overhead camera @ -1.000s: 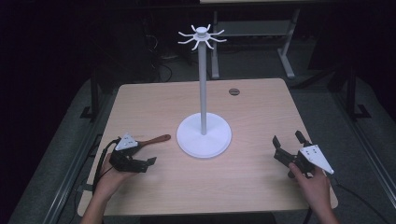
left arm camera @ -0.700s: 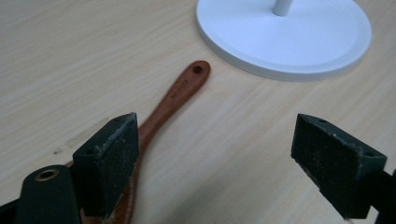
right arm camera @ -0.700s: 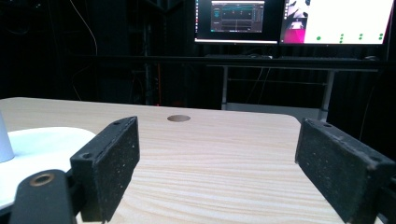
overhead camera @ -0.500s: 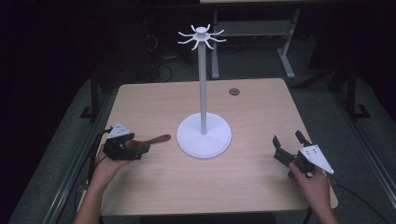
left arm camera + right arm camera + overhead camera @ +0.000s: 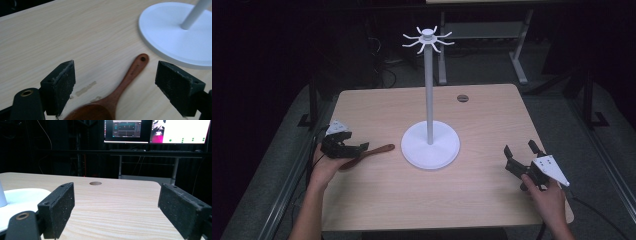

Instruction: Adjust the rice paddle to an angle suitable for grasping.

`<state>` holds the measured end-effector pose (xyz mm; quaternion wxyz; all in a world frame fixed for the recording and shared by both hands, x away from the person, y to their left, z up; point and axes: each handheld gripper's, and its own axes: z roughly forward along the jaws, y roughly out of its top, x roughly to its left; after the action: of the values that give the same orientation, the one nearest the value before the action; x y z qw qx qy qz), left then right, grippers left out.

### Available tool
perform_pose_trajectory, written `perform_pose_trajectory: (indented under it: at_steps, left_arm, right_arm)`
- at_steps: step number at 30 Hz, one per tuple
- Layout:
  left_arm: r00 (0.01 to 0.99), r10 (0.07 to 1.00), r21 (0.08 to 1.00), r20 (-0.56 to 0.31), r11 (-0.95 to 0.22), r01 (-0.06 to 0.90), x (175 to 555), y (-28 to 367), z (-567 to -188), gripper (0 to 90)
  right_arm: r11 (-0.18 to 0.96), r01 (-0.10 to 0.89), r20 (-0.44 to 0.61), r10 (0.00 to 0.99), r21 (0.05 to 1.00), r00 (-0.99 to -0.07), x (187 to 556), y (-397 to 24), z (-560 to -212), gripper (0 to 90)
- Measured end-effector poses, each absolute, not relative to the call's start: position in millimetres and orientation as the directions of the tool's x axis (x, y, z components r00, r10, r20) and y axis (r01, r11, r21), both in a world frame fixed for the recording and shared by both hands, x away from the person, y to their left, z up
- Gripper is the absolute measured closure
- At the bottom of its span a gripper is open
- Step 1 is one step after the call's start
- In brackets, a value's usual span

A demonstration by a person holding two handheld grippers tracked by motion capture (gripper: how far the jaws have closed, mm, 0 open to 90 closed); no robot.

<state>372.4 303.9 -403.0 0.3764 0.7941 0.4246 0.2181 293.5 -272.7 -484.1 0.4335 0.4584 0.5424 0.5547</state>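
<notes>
A brown wooden spoon lies flat on the table, left of the white stand's round base. Its handle ends in a small hole and points toward that base. My left gripper is open just above the spoon; in the left gripper view the jaws straddle the handle without touching it, and the bowl sits at the bottom edge. My right gripper rests open at the table's right front, with nothing between its jaws.
The stand's white pole rises to a ring of hooks. A round hole marks the wooden table at the back right. Monitors and a desk frame stand beyond the far edge.
My left gripper has moved away from the person and slightly left, ending over the spoon's bowl end. The spoon and my right gripper have stayed put.
</notes>
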Motion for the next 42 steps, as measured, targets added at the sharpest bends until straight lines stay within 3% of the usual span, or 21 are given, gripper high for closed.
perform_pose_trajectory:
  at_steps: [9, 16, 22, 26, 28, 29, 42]
  left_arm:
    - [0.487, 0.873, 0.768, 0.030, -0.332, 0.548, 392.3, 315.1, -413.9, 20.8]
    - [0.461, 0.886, 0.763, 0.048, -0.330, 0.556, 403.4, 319.0, -421.5, 33.9]
    - [0.429, 0.902, 0.750, 0.054, -0.320, 0.578, 412.3, 325.8, -429.5, 63.8]
    - [0.414, 0.910, 0.722, 0.016, -0.297, 0.625, 414.3, 334.1, -436.7, 79.6]
    - [0.410, 0.912, 0.703, 0.012, -0.299, 0.645, 414.8, 337.4, -440.0, 82.6]
    - [0.409, 0.913, 0.696, 0.012, -0.301, 0.652, 415.0, 338.7, -441.8, 88.9]
    - [0.414, 0.910, 0.616, 0.029, -0.342, 0.709, 408.2, 347.2, -451.4, 89.6]
  right_arm:
    - [-0.040, 0.019, 0.043, 0.978, 0.999, -0.203, 293.3, -272.7, -484.0, 13.1]
    - [-0.039, 0.019, 0.042, 0.978, 0.999, -0.203, 293.3, -272.7, -484.0, 13.1]
    - [-0.036, 0.015, 0.038, 0.978, 0.999, -0.204, 293.5, -272.7, -484.2, 13.1]
    - [-0.039, 0.019, 0.042, 0.978, 0.999, -0.205, 293.3, -272.7, -484.0, 13.0]
    - [-0.040, 0.020, 0.043, 0.978, 0.999, -0.205, 293.3, -272.7, -484.0, 13.1]
    - [-0.035, 0.016, 0.038, 0.978, 0.999, -0.206, 293.4, -272.6, -484.1, 13.1]
    - [-0.041, 0.020, 0.044, 0.978, 0.999, -0.206, 293.3, -272.7, -484.0, 13.0]
